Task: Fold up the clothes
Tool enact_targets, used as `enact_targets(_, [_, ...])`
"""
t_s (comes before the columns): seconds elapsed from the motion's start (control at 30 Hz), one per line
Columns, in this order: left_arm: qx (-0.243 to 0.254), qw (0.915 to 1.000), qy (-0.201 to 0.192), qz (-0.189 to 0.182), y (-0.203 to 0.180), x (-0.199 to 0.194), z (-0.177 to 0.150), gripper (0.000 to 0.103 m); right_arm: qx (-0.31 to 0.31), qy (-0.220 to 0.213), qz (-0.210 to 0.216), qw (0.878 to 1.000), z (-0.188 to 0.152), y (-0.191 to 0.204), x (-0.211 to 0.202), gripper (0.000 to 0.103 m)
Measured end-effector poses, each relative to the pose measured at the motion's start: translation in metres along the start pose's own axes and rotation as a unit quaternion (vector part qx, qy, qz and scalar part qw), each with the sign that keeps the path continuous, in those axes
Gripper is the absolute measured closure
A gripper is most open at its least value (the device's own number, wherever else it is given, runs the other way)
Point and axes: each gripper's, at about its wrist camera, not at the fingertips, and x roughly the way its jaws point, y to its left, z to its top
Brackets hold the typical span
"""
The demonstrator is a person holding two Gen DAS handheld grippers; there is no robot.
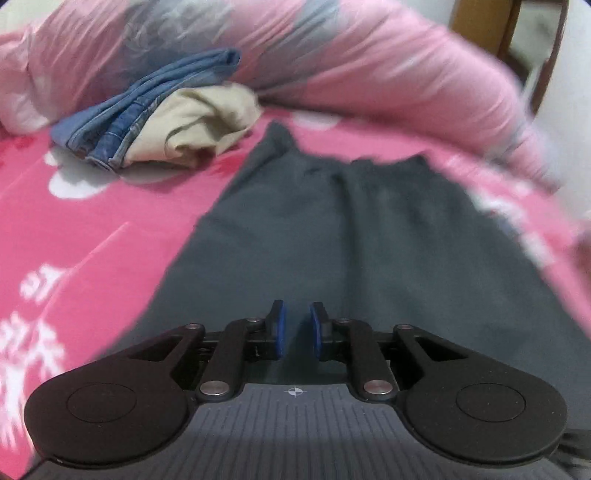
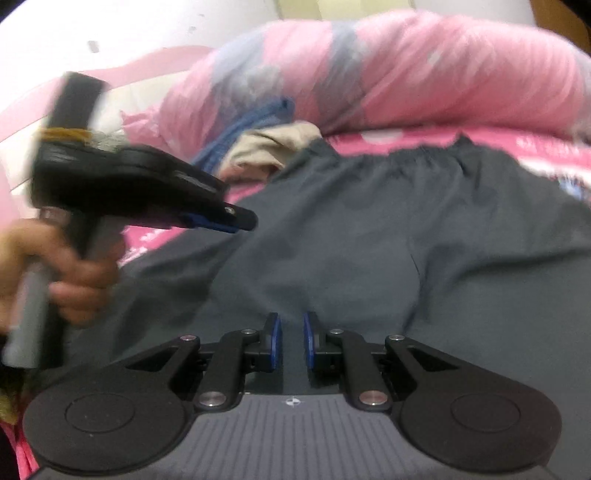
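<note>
Both grippers, left (image 1: 295,328) and right (image 2: 292,339), narrowly apart, empty, above blurred grey trousers (image 2: 369,229); hems cut off.

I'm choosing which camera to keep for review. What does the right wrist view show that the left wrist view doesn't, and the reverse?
Only the right wrist view shows the left gripper from the side, the hand holding its handle, and the grey trousers' gathered waistband.

Only the left wrist view shows a wooden chair frame and the bedsheet's white print.

Both show the trousers flat on the pink bed, folded jeans, a beige garment, and the pink duvet.
</note>
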Motion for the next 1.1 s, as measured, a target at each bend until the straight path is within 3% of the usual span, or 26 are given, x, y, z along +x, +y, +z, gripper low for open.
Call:
enact_targets(0.13, [0.013,0.9923,-0.03,0.119,0.037,0.029,0.017,0.086,0.051,-0.003,0.025,0.998,-0.004,-0.018,0.0,0.089])
enact_targets(0.17, [-0.002,0.9914,-0.033,0.126,0.046,0.029,0.023,0.081,0.061,-0.002,0.032,0.998,-0.005,-0.021,0.0,0.089])
enact_targets(0.23, [-0.035,0.9892,-0.037,0.137,0.063,0.027,0.035,0.083,0.079,-0.001,0.044,0.996,-0.006,-0.028,0.002,0.089])
enact_targets(0.37, [-0.039,0.9916,-0.088,0.085,0.054,0.003,0.046,0.084,0.098,-0.002,0.06,0.993,-0.008,-0.036,0.003,0.089])
enact_targets(0.4, [-0.032,0.9937,-0.09,0.058,0.046,0.0,0.046,0.084,0.099,-0.001,0.061,0.993,-0.008,-0.036,0.004,0.089])
enact_targets(0.53, [0.019,0.9983,-0.053,-0.014,0.004,0.028,0.051,0.084,0.1,0.0,0.064,0.993,-0.008,-0.036,0.005,0.089])
enact_targets(0.6, [0.035,0.999,-0.022,-0.018,-0.011,0.057,0.051,0.082,0.101,0.0,0.065,0.993,-0.008,-0.037,0.005,0.089])
enact_targets(0.67, [0.029,0.9992,-0.017,0.021,-0.009,0.081,0.051,0.082,0.102,0.0,0.066,0.993,-0.007,-0.037,0.005,0.089])
enact_targets(0.77, [0.02,0.9923,-0.055,0.109,0.009,0.099,0.064,0.082,0.105,0.0,0.068,0.992,-0.008,-0.038,0.005,0.089])
enact_targets(0.9, [-0.038,0.9881,-0.054,0.139,0.04,0.109,0.079,0.081,0.106,0.001,0.069,0.992,-0.008,-0.039,0.005,0.089])
enact_targets(0.97, [-0.041,0.9837,-0.061,0.164,0.042,0.106,0.081,0.082,0.104,0.002,0.067,0.992,-0.008,-0.038,0.004,0.089])
enact_targets(1.1, [-0.087,0.9792,-0.082,0.164,0.057,0.071,0.084,0.082,0.096,0.004,0.061,0.994,-0.008,-0.036,0.004,0.089])
